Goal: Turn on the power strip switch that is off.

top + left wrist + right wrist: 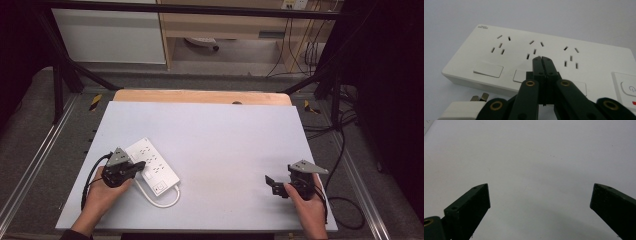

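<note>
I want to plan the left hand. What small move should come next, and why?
Probably press the left gripper down on the power strip: its fingers are shut, with the tips at the strip's top near a rocker switch. The right gripper is open, off to the side.

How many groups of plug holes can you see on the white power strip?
3 on the power strip: one at the left, one in the middle just beyond the shut left gripper, one at the right. The black gripper may hide more.
</note>
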### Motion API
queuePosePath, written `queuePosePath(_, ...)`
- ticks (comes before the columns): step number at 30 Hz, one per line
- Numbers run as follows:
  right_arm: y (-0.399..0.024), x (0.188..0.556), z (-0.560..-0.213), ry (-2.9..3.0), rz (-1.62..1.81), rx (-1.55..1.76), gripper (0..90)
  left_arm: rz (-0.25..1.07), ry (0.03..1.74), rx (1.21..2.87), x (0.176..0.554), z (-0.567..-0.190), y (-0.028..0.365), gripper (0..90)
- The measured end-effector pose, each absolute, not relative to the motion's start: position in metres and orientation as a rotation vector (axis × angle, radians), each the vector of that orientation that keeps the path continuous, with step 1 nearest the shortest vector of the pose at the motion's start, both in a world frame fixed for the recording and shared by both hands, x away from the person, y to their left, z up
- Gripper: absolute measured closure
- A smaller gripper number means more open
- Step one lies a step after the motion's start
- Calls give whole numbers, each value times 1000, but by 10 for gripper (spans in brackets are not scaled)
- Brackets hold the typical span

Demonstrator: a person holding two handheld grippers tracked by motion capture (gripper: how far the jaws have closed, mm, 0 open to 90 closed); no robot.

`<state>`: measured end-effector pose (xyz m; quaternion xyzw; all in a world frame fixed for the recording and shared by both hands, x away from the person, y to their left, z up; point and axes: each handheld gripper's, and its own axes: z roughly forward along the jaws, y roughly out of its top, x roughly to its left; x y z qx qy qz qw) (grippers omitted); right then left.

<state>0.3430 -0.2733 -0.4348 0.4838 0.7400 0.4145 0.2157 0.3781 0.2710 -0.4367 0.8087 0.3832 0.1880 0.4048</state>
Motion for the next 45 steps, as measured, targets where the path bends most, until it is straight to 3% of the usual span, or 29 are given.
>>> queuePosePath(45, -272, 343, -436, 2060, 1143, 1343, 32, 476, 938, 1998, 383, -432, 267, 900)
